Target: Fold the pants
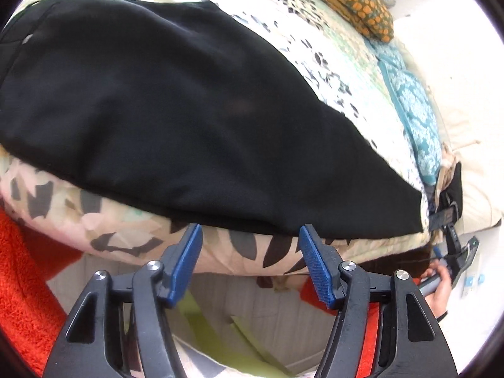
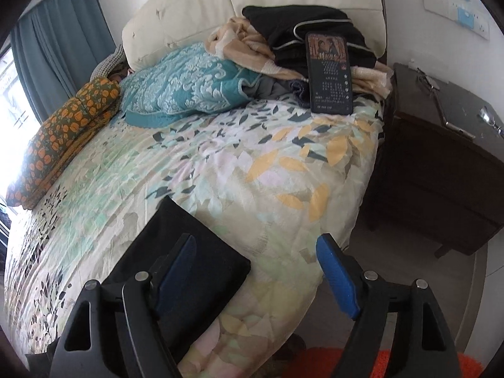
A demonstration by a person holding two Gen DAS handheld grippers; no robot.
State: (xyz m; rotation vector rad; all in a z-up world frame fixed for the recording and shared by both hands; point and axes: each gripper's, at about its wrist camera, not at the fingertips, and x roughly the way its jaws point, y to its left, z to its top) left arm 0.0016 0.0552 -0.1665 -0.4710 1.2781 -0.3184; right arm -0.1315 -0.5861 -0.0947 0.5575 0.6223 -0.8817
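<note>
The black pants (image 1: 189,110) lie flat and folded lengthwise on the leaf-print bedspread (image 1: 315,47), along the bed's near edge. My left gripper (image 1: 250,232) hovers open just off that edge, its blue pads (image 1: 189,252) apart and empty, the pants' hem just beyond the tips. In the right wrist view one end of the pants (image 2: 195,252) reaches a corner below my right gripper (image 2: 256,241). It is open, with nothing between its fingers; its left finger (image 2: 176,264) is over the black cloth. The left wrist view also shows the right gripper (image 1: 453,239) at far right, held by a hand (image 1: 438,286).
A teal pillow (image 2: 189,85) and an orange-patterned pillow (image 2: 63,132) lie at the bed's head. A pile of clothes (image 2: 299,31) with a phone (image 2: 329,72) propped on it leans on the cream headboard (image 2: 195,9). A dark nightstand (image 2: 441,163) stands to the right, an orange rug (image 1: 22,283) below.
</note>
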